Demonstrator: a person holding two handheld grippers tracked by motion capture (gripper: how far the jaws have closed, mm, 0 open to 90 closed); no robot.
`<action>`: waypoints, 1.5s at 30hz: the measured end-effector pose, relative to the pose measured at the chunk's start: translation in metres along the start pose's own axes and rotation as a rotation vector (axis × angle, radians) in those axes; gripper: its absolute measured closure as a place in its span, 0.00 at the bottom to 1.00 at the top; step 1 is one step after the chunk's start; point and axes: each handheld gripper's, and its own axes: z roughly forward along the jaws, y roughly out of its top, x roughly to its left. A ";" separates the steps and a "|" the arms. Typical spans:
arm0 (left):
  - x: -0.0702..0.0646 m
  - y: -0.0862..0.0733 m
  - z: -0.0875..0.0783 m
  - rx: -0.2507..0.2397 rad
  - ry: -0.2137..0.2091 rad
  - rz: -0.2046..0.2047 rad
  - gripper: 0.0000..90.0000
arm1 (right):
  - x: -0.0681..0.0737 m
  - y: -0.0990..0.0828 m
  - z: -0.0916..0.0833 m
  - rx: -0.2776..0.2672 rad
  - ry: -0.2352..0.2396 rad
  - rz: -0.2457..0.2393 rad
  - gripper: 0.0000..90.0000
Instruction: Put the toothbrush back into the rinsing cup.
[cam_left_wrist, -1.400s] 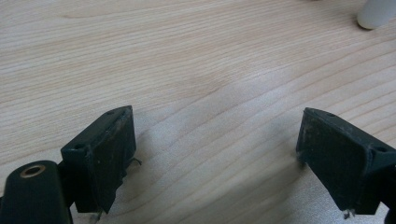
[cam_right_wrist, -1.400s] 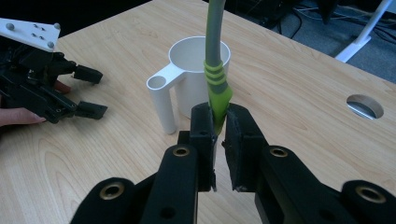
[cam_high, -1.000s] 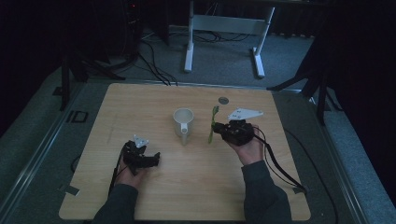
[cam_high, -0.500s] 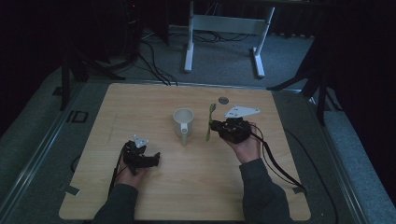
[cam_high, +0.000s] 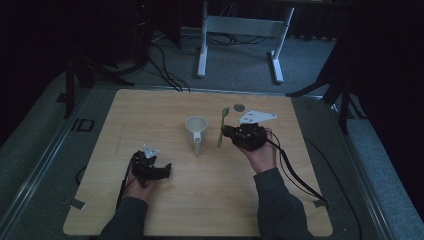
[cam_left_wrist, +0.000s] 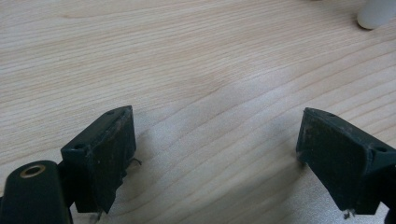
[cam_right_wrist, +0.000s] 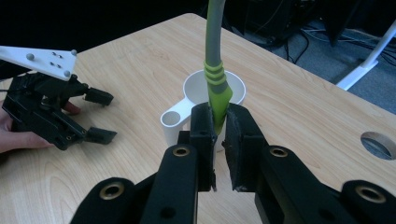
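High view: right tool (cam_high: 226, 134) pinches a green-handled utensil (cam_high: 222, 127) at 3 o'clock of the white mug (cam_high: 196, 131), just beside it; utensil lifted, not yet in the mug. Left tool (cam_high: 162, 170) rests at 7 o'clock, well apart. Left gripper view: jaws spread over bare counter (cam_left_wrist: 196, 70). Right gripper view: jaws pressed on the utensil handle (cam_right_wrist: 217, 91), mug (cam_right_wrist: 201, 105) beyond; open room all round.
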 end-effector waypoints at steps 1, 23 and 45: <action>0.000 0.000 0.000 0.000 0.000 0.000 0.14 | 0.000 0.000 0.000 -0.002 0.001 -0.001 0.91; 0.000 0.000 0.000 0.000 0.000 0.000 0.14 | 0.002 0.014 0.006 -0.044 0.047 0.014 0.91; 0.000 0.000 0.000 0.000 0.000 0.000 0.14 | 0.011 0.034 0.015 -0.071 0.077 -0.002 0.91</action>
